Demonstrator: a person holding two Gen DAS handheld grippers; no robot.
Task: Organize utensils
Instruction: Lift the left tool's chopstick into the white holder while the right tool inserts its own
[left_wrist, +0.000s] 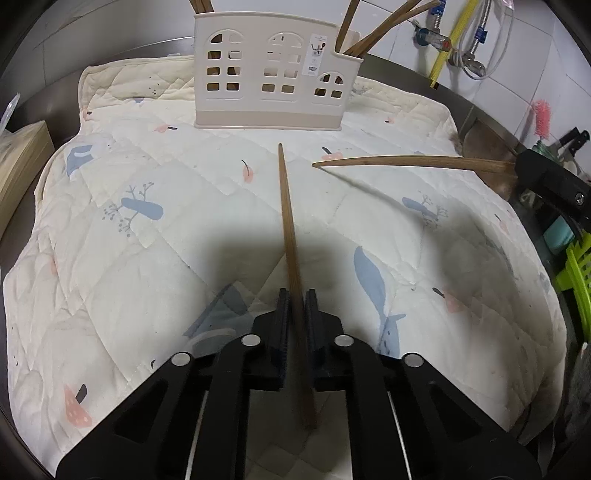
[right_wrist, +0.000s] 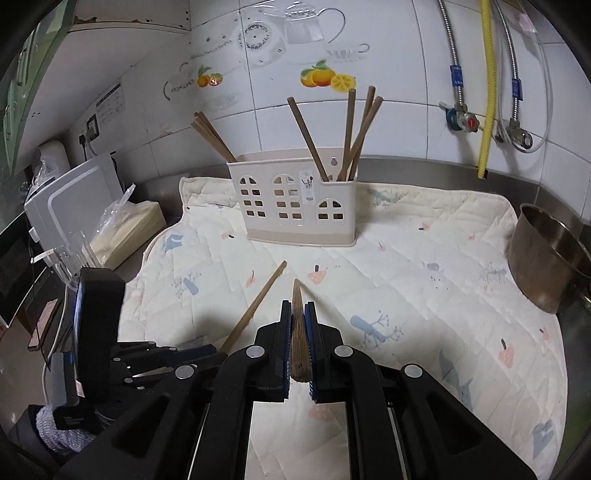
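A cream utensil holder (left_wrist: 271, 79) shaped like a house stands at the back of the quilted mat (left_wrist: 129, 229), with several brown chopsticks (right_wrist: 347, 136) upright in its compartments. My left gripper (left_wrist: 296, 299) is shut on a brown chopstick (left_wrist: 287, 214) that points toward the holder. My right gripper (right_wrist: 297, 308) is shut on another chopstick (right_wrist: 297, 328), tip forward. From the left wrist that right-hand chopstick (left_wrist: 406, 162) reaches in from the right, held by the right gripper (left_wrist: 543, 177) at the frame edge. From the right wrist the left gripper (right_wrist: 155, 354) appears low left with its chopstick (right_wrist: 258, 302).
A steel bowl (right_wrist: 543, 254) sits at the mat's right edge. A white appliance (right_wrist: 70, 206) and a bagged box (right_wrist: 122, 229) stand left of the mat. Pipes and hoses (right_wrist: 487, 85) run down the tiled wall. A green basket (left_wrist: 580, 273) sits on the right.
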